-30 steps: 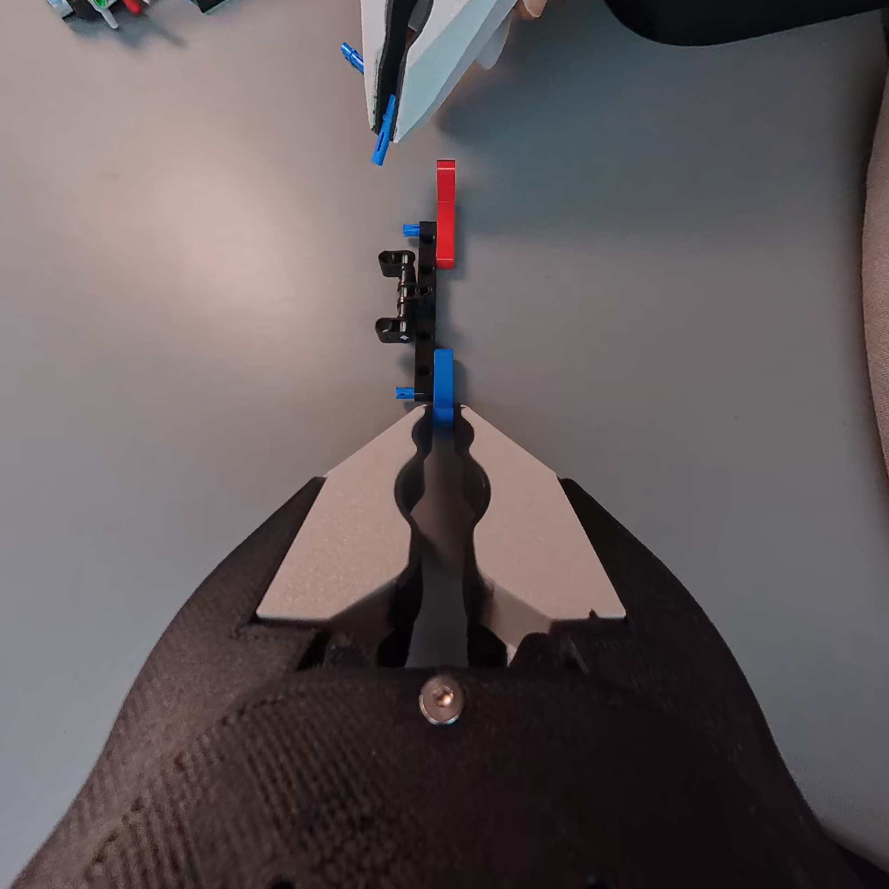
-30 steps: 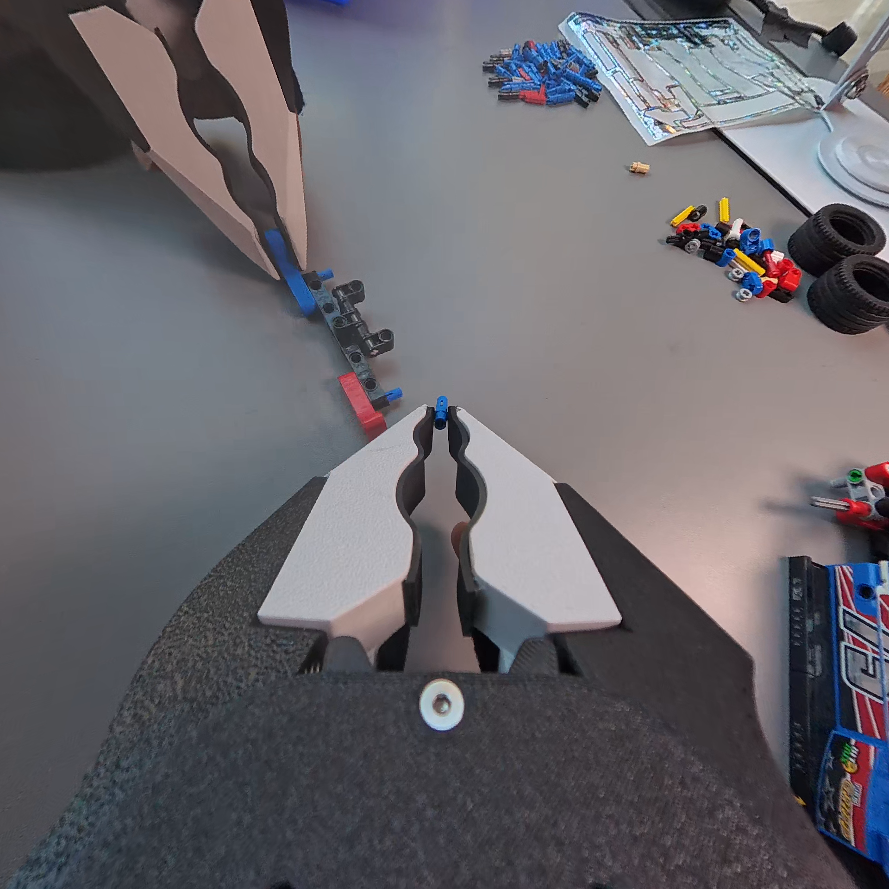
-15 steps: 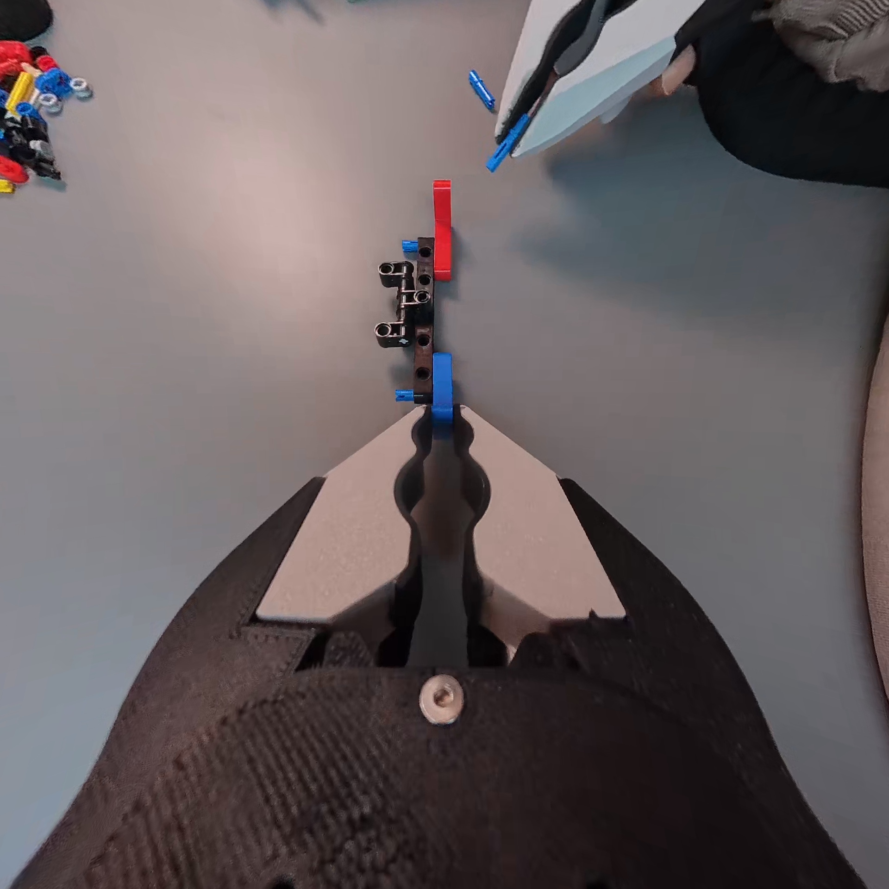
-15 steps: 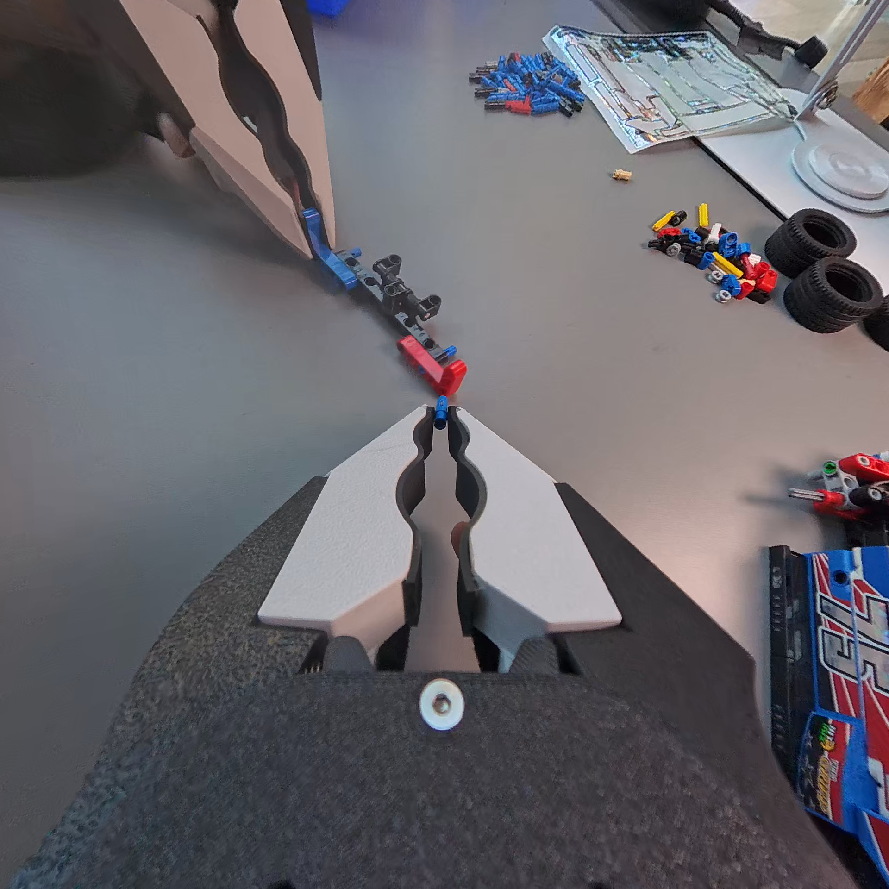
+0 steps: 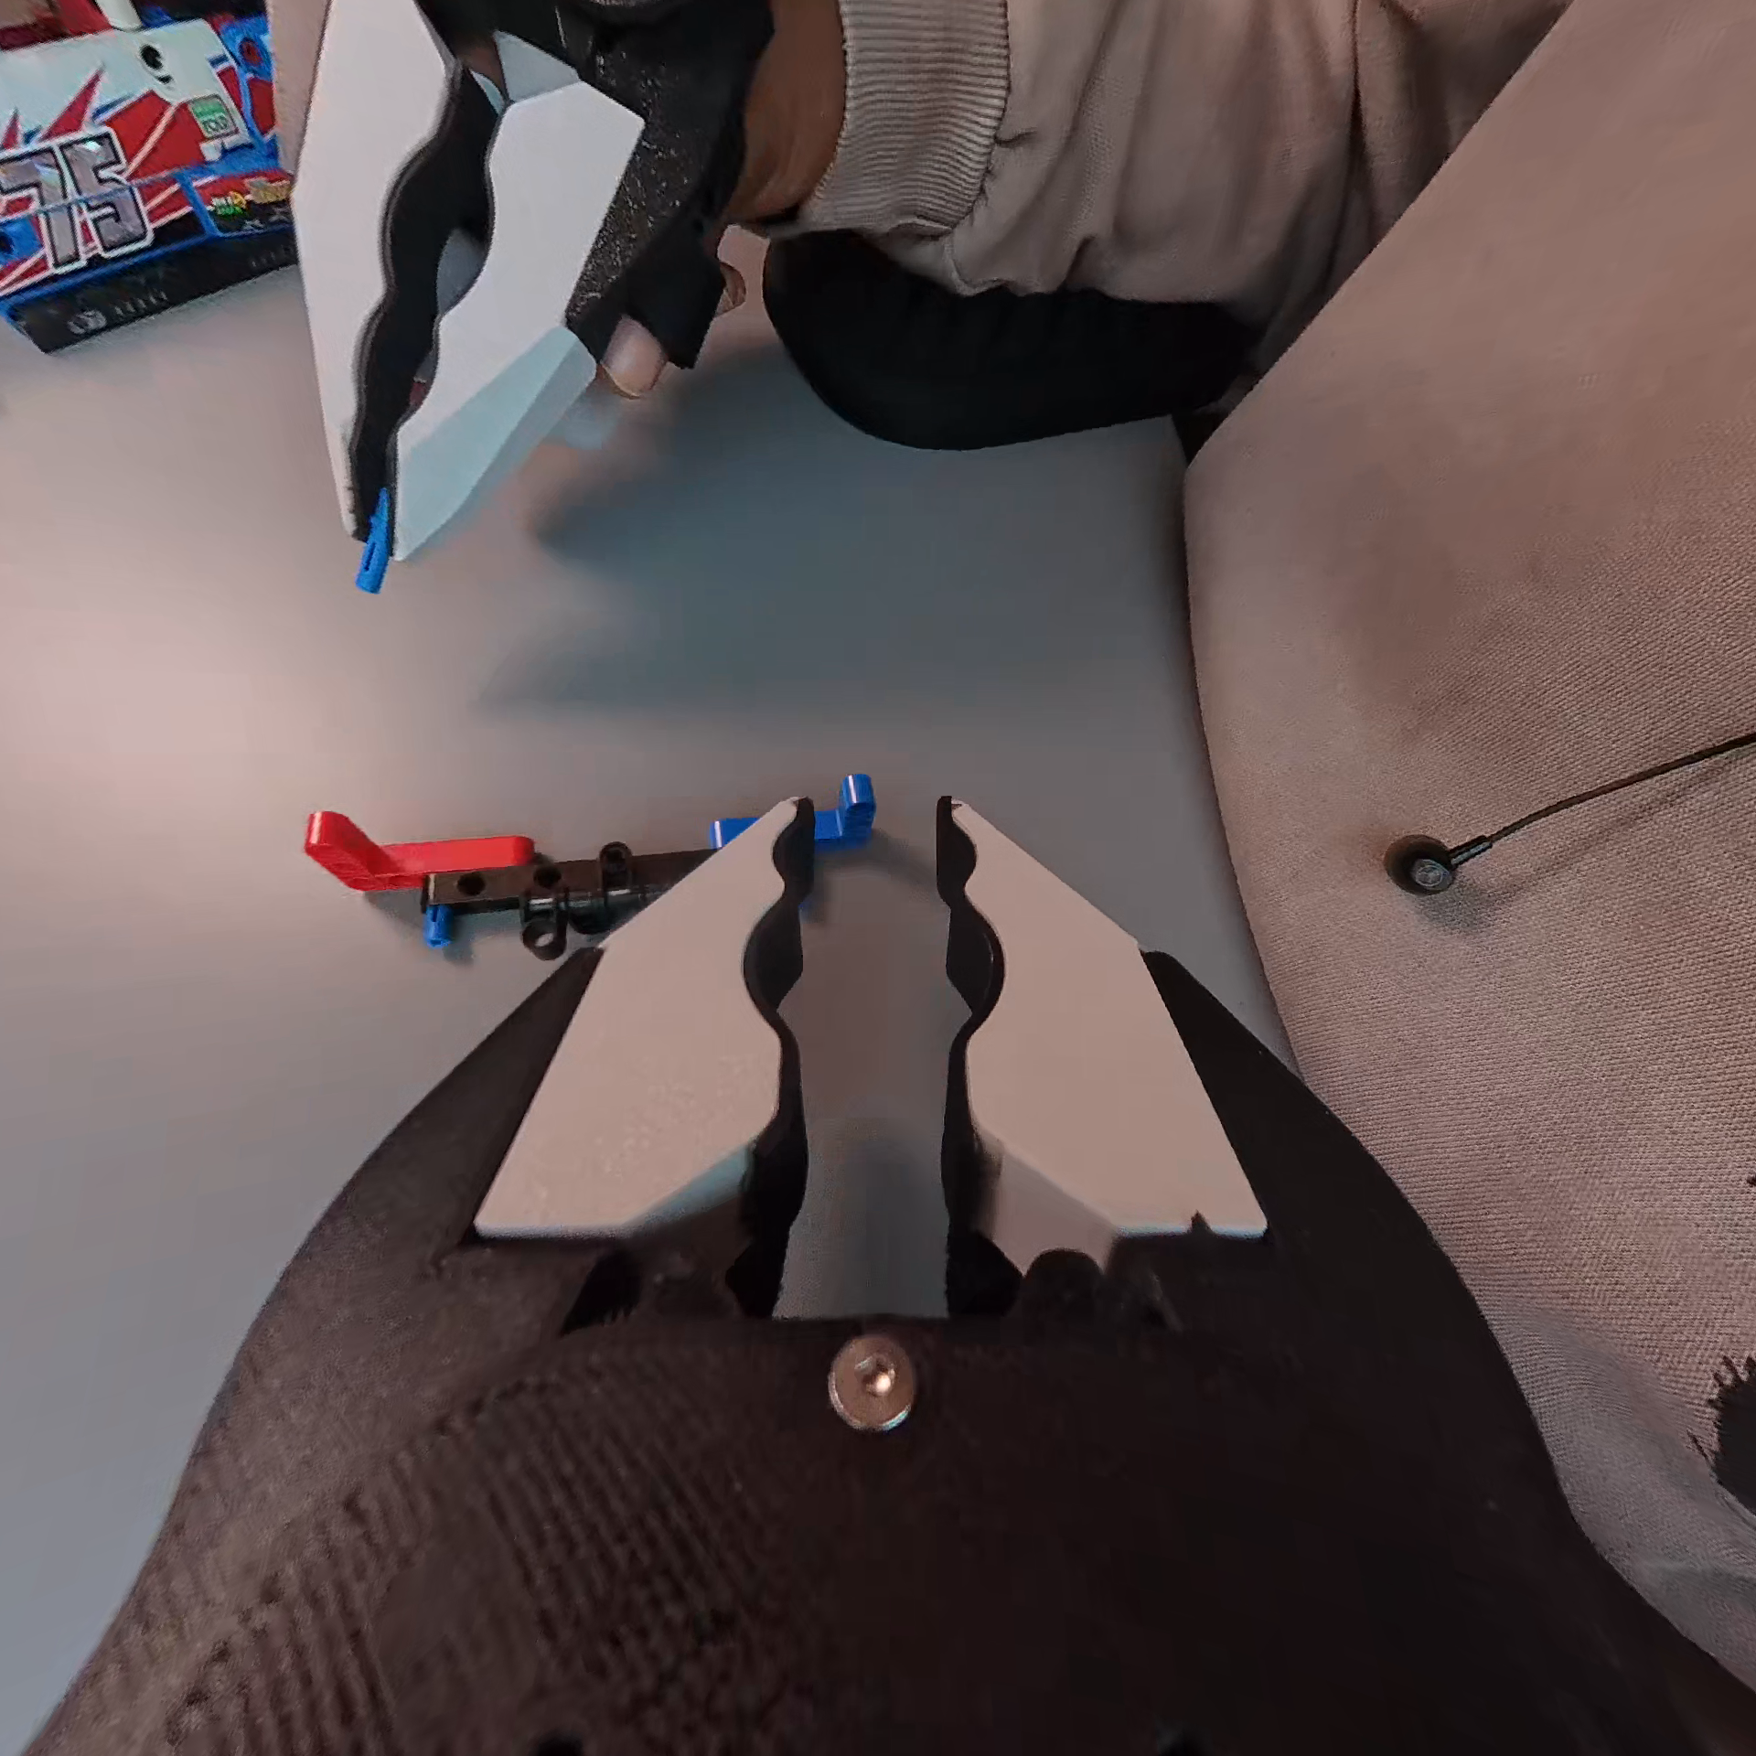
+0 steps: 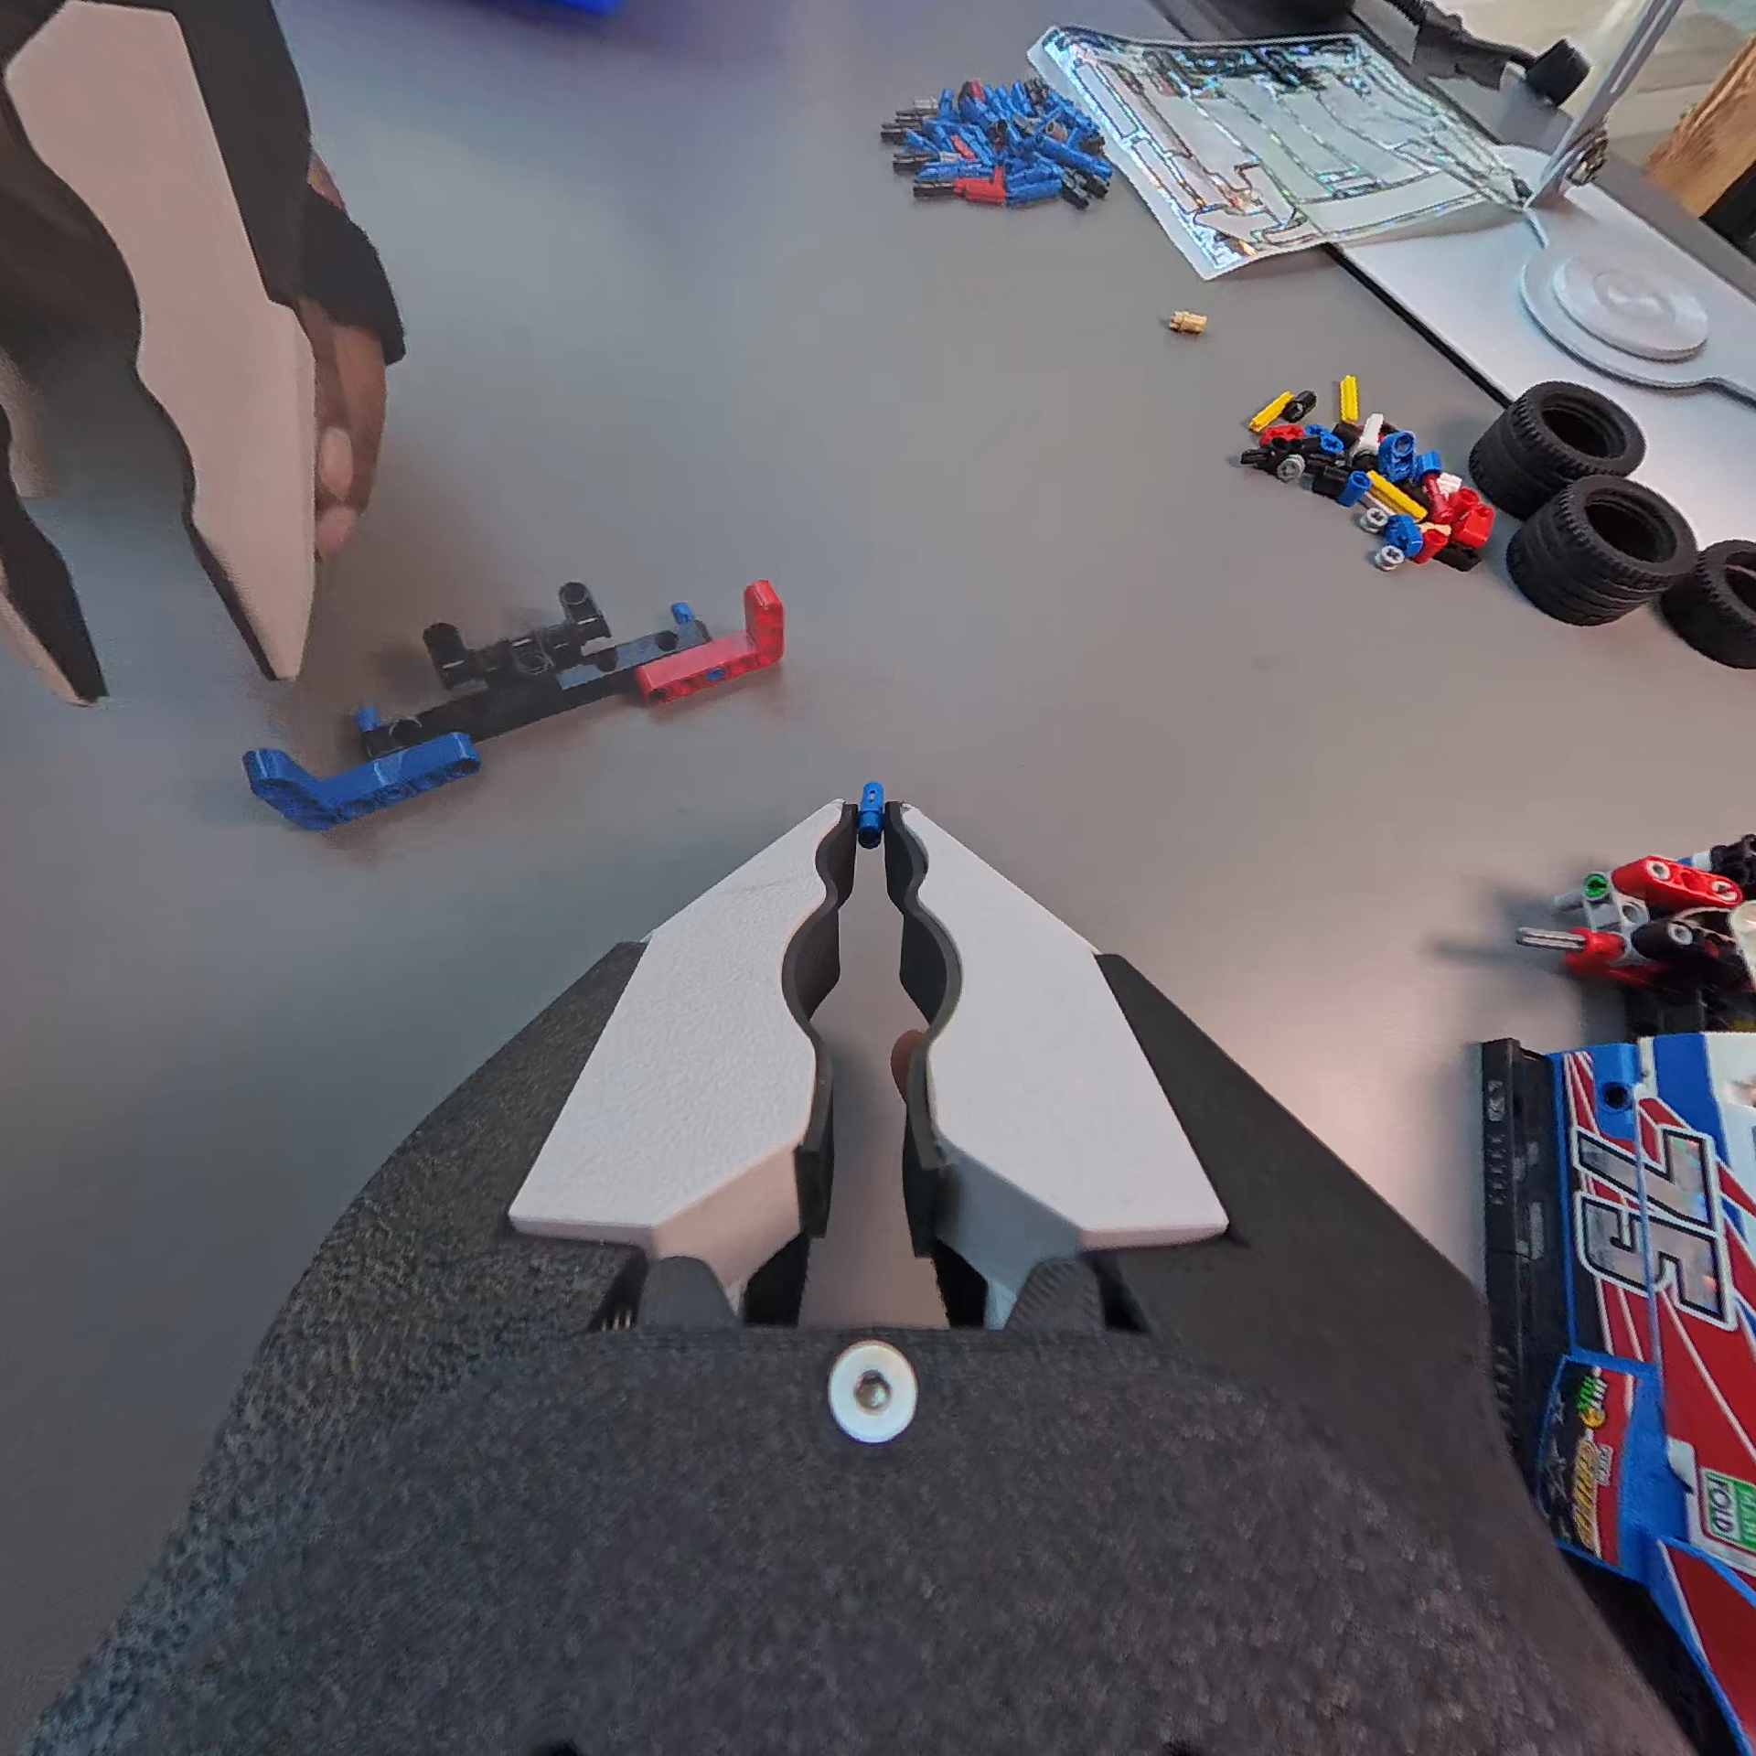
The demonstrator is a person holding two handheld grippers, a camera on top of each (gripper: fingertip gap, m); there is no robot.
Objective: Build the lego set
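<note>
A small lego assembly lies flat on the grey table: a black beam (image 5: pixel 494 884) with black connectors, a red L-piece (image 5: pixel 418 853) at one end and a blue L-piece (image 5: pixel 841 819) at the other. My left gripper (image 5: pixel 876 810) is open and empty, with its tips at the blue end. In the right wrist view the assembly (image 6: pixel 542 679) lies ahead to the left, with the left gripper (image 6: pixel 181 679) open above it. My right gripper (image 6: pixel 869 808) is shut on a small blue pin (image 6: pixel 869 815), held apart from the assembly. The pin also shows in the left wrist view (image 5: pixel 373 551).
A pile of blue pins (image 6: pixel 1007 152) and a sticker sheet (image 6: pixel 1283 143) lie at the back. Mixed small parts (image 6: pixel 1368 475) and black tyres (image 6: pixel 1596 532) lie to the right. A red sub-assembly (image 6: pixel 1663 922) and a blue-red car body (image 6: pixel 1663 1283) sit near right. A person's clothing (image 5: pixel 1473 855) is close by. About 12 centimeters separates my left fingertips from my right. It is some 15 centimeters from my right tips to the blue-red car body (image 6: pixel 1663 1283). It turns up in the left wrist view (image 5: pixel 118 179) as well.
My left gripper has let go of the blue L-piece and opened. The assembly now lies flat on the table. The right gripper still holds the blue pin.
</note>
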